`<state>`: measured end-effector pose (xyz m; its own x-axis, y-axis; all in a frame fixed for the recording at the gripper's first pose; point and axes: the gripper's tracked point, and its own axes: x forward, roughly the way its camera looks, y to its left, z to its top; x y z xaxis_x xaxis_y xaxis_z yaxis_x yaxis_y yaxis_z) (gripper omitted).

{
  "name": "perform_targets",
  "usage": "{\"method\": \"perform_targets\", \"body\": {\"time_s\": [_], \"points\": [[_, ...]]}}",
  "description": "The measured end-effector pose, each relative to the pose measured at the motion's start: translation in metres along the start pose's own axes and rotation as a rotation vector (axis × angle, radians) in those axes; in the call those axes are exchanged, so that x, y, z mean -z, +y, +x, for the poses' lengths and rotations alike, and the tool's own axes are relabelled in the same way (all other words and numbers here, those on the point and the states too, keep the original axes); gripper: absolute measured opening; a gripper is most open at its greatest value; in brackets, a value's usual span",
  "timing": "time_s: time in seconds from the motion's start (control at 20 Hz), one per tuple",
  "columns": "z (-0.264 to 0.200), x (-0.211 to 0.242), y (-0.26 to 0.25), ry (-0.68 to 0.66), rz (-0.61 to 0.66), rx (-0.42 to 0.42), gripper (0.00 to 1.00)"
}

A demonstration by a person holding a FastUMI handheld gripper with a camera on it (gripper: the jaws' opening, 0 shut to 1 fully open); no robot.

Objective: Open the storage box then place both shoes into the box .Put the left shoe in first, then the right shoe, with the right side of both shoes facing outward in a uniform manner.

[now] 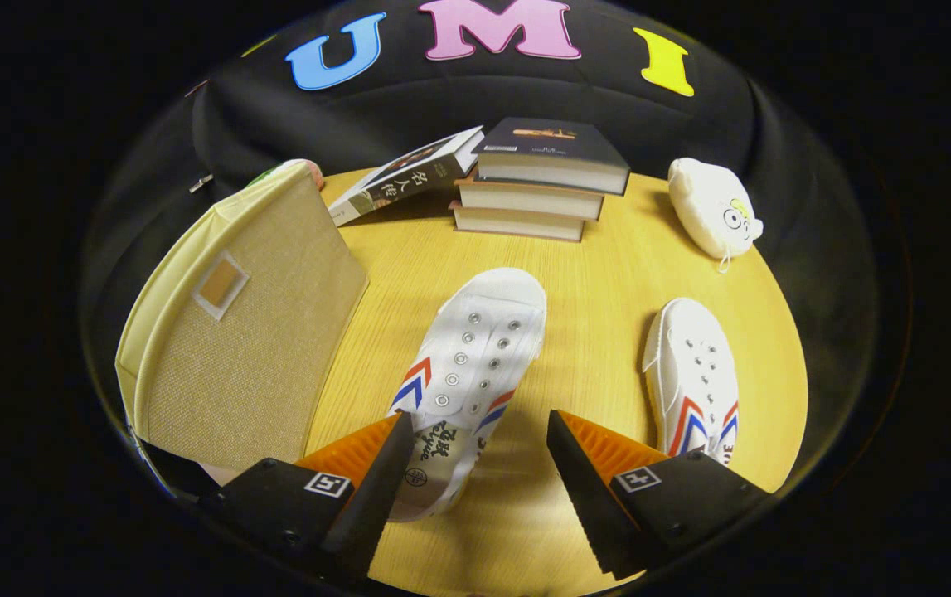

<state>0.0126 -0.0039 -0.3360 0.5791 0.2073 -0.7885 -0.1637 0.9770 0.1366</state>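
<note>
Gripper (479, 464) wide open over left shoe (467, 365) heel (box (251, 348) alongside)

Gripper (475, 464): 1 unit, hand-held, pointing fwd & tilted down. Jaws spread wide apart, not pressing on anything. Left finger (376, 481) & right finger (583, 489) both angled inward toward tips; serrated inner face on right one.

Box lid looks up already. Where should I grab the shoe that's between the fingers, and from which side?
Judging by its pose, take the nearer shoe across the heel opening, coming down from above. The heel end lies between the open gripper fingers, toe pointing toward the books; its walls there look narrow enough to pinch, though one finger overlaps it.
</note>
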Motion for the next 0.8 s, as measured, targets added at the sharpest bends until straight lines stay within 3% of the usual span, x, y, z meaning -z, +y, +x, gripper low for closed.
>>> {"method": "perform_targets", "body": {"time_s": [0.15,0.35,0.5,0.55,0.65,0.8], "points": [[0.007,0.004,-0.005,0.034,0.037,-0.012,0.97],[0.023,0.009,-0.016,0.08,0.149,-0.043,0.77],[0.027,0.003,-0.006,0.09,0.186,-0.11,0.77],[0.027,0.004,0.002,0.094,0.204,-0.15,0.7],[0.03,0.003,0.003,0.091,0.207,-0.164,0.37],[0.029,0.002,0.0,0.103,0.272,-0.179,0.27]]}}
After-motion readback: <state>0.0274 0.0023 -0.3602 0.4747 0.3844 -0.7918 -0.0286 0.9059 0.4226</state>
